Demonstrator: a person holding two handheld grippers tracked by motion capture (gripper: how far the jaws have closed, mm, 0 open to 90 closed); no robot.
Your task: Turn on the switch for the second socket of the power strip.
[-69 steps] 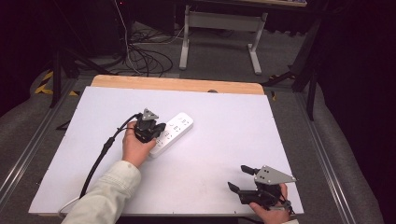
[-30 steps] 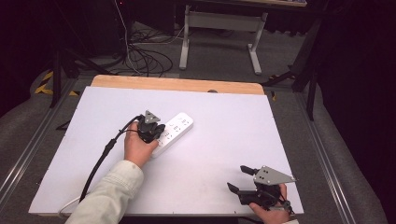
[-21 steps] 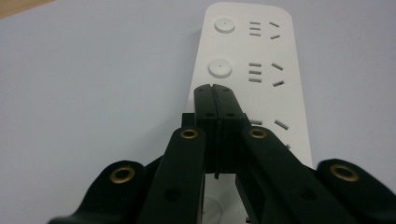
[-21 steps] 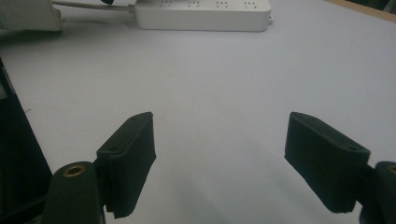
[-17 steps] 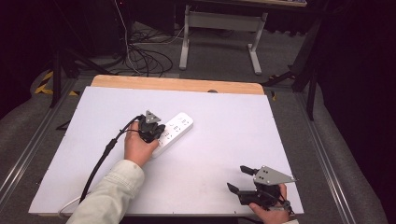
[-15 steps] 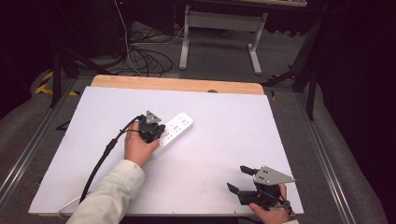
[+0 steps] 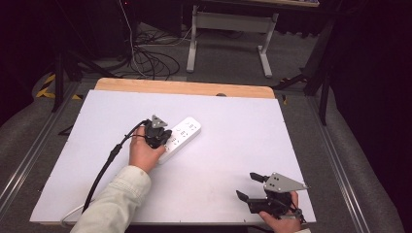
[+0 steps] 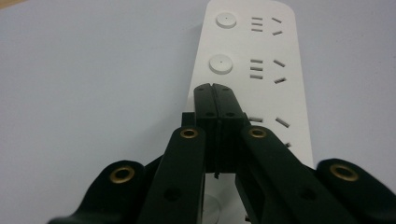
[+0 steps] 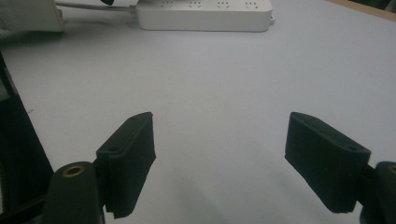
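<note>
The white power strip point(image 7: 180, 138) lies left of centre on the white surface point(image 7: 233, 131), its long axis running from near-left to far-right. The left gripper point(image 8: 215, 87) rests over its nearer half, jaws pressed together with nothing between them, tips pointing along the strip toward the round switch buttons and sockets beyond. Whether the closed tips actually press a button or just hover above the casing is hard to tell from this angle. In the high view the left gripper point(image 7: 158, 135) sits directly on the strip, so this hand is plainly the nearer one. The right gripper point(image 7: 252, 187) waits at the near-right edge, well apart, jaws spread wide and empty, facing the strip's long side point(image 9: 205, 16) across bare surface.
</note>
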